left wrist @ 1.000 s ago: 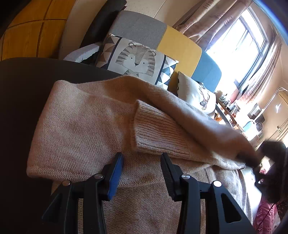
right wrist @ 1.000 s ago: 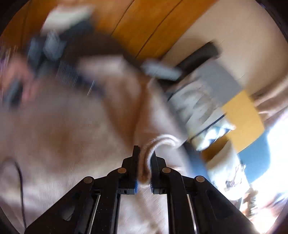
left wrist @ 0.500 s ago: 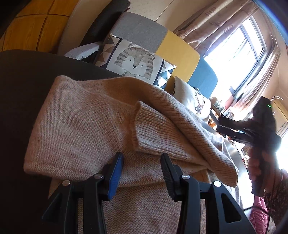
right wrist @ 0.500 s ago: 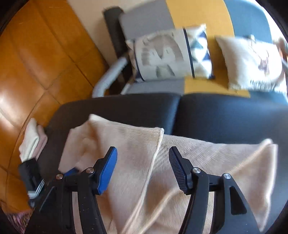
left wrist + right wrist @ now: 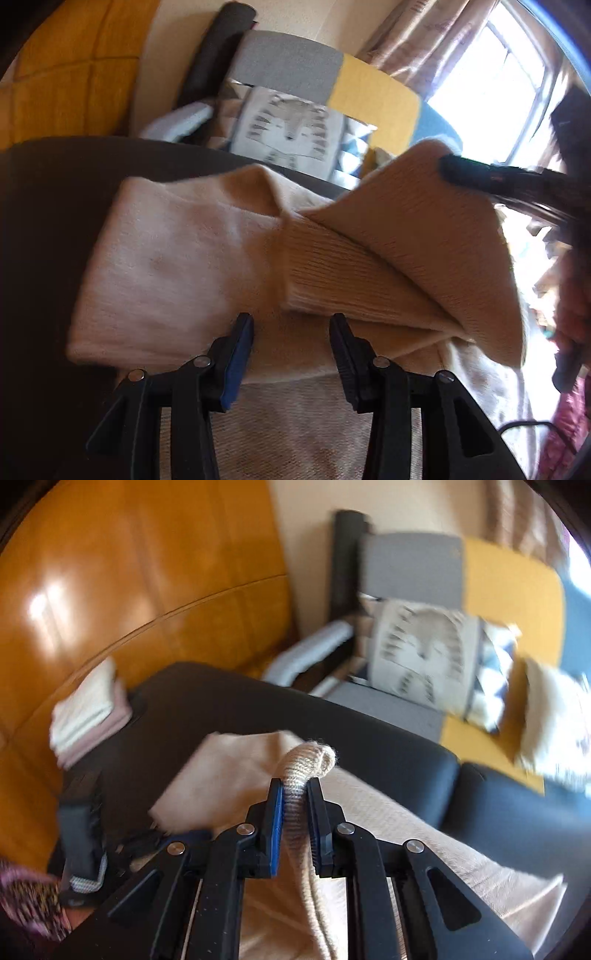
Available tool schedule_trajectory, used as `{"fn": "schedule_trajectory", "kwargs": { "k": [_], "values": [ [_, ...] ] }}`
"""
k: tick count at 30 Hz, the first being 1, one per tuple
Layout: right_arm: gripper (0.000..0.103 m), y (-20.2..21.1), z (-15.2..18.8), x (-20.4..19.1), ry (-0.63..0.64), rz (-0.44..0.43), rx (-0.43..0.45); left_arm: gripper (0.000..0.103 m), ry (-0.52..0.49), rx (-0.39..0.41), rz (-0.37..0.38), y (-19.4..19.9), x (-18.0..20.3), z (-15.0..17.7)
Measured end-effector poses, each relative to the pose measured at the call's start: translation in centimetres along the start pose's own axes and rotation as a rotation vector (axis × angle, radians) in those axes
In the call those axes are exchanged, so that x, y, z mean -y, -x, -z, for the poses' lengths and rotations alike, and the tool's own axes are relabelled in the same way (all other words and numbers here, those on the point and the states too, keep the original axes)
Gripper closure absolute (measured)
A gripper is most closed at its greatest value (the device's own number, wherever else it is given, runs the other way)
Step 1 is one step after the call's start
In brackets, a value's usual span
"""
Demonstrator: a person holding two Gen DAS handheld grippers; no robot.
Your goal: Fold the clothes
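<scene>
A beige knitted sweater [image 5: 177,266] lies part-folded on a dark padded bench [image 5: 55,221], its ribbed cuff [image 5: 325,273] on top. My left gripper [image 5: 291,332] hovers just above the sweater, open, with nothing pinched. My right gripper [image 5: 295,786] has its jaws closing on a rolled fold of the sweater [image 5: 308,760], and the pads press on the knit. In the left wrist view the right gripper's black fingers [image 5: 491,177] hold a flap of the sweater [image 5: 436,229] raised at the right.
A stack of folded white and pink clothes [image 5: 88,716] sits at the bench's far left corner. Behind the bench stands a grey, yellow and blue sofa with a tiger cushion [image 5: 291,125]. A bright window [image 5: 491,85] is at the right. The floor [image 5: 129,572] is orange wood.
My right gripper let go of the edge it held, opened above the sweater, then shut on another fold and lifted it. My left gripper stayed open in place.
</scene>
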State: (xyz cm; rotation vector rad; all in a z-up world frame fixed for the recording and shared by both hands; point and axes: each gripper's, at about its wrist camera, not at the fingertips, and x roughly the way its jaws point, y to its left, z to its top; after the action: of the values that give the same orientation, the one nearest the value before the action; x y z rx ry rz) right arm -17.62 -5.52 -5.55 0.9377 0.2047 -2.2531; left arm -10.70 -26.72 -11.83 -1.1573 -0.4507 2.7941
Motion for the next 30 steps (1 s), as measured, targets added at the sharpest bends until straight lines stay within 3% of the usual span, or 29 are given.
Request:
{"fn": "schedule_trajectory", "kwargs": {
  "k": [3,6,10,13,16,21,26,30],
  "values": [
    [0.089,0.0,1.0,-3.4,0.111,-0.021,-0.031,0.059,0.022,0.005,-0.062,0.9,-1.0,0.3],
    [0.088,-1.6,2.9,-5.2,0.121,-0.088,-0.113,0.059,0.052,-0.009,-0.101,1.8,-2.5,0.8],
    [0.084,-3.0,6.1,-5.5,-0.029,-0.152,-0.202,0.059,0.058,-0.032,-0.123,1.8,-4.1,1.6],
    [0.074,-1.5,8.0,-3.1,-0.229,-0.182,-0.155,0.059,0.05,-0.044,-0.142,1.9,-4.5,1.8],
    [0.069,1.0,9.8,-0.9,-0.364,-0.114,-0.088,0.059,0.061,-0.053,-0.144,1.9,-4.9,1.9],
    [0.069,4.6,11.9,4.3,-0.553,0.036,-0.024,0.059,0.144,-0.041,-0.034,2.4,-6.1,1.1],
    [0.066,5.0,13.0,6.7,-0.625,0.065,-0.034,0.051,0.197,-0.054,0.095,1.6,-6.3,-0.6],
    [0.064,3.5,13.6,6.8,-0.627,0.06,-0.071,0.04,0.158,-0.122,0.126,-0.4,-4.9,-1.9]
  ]
}}
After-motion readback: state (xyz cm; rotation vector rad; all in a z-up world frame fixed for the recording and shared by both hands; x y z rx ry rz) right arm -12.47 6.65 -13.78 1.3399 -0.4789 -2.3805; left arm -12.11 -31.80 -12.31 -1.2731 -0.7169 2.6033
